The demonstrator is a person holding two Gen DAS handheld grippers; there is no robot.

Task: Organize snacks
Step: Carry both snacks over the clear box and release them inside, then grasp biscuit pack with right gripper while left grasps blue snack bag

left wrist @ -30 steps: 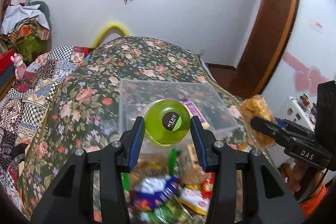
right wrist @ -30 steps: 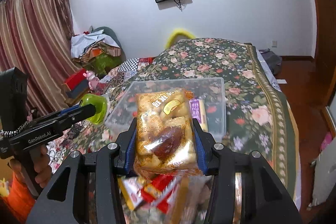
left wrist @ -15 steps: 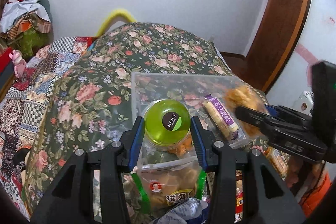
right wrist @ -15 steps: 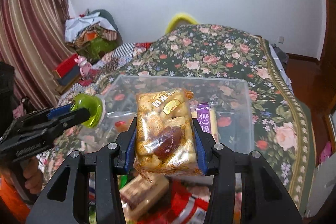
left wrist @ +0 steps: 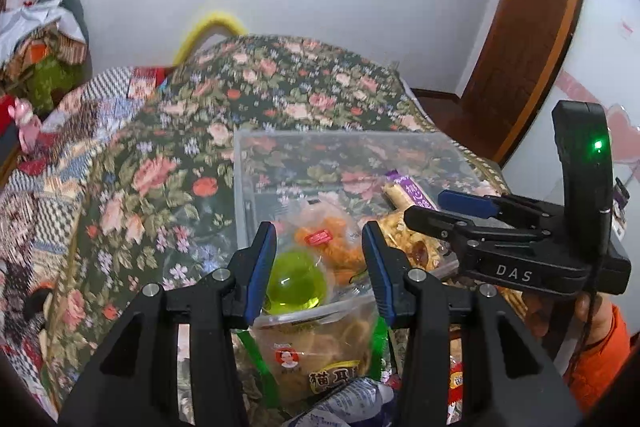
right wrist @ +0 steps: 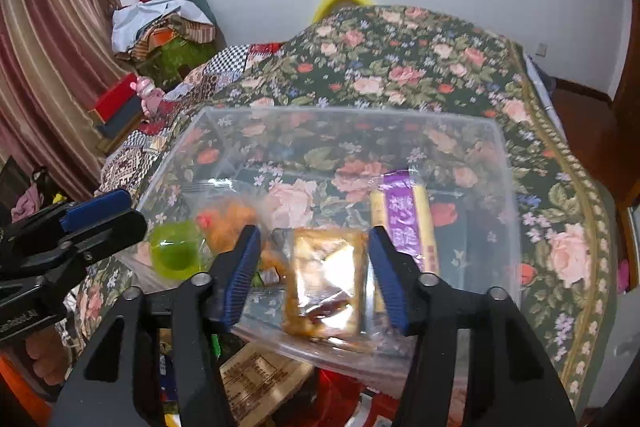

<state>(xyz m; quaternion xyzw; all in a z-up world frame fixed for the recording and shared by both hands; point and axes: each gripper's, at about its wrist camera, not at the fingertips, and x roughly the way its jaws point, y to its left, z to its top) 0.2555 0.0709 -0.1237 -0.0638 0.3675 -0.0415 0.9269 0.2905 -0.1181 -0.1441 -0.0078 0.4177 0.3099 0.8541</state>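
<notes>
Left wrist view, nearest first: a heap of loose snack packets (left wrist: 316, 359) lies at 6 o'clock under the left gripper (left wrist: 319, 227). Its jaws stand at a narrow gap. The green jelly cup (left wrist: 294, 285) lies low between them, inside the near edge of the clear plastic box (left wrist: 340, 135). It sits against the left finger and clear of the right one, so it is not clamped. An orange snack bag (left wrist: 332, 243) rests just beyond it at 12 o'clock.

In the right wrist view the right gripper (right wrist: 314, 233) has just been opening. The golden pastry packet (right wrist: 324, 283) lies in the box between its fingers, with a gap on each side. A purple bar (right wrist: 402, 223) lies at 1 o'clock, just beside the packet. The box stands on a floral bedspread (right wrist: 400, 67) that stretches away toward 12 o'clock.
</notes>
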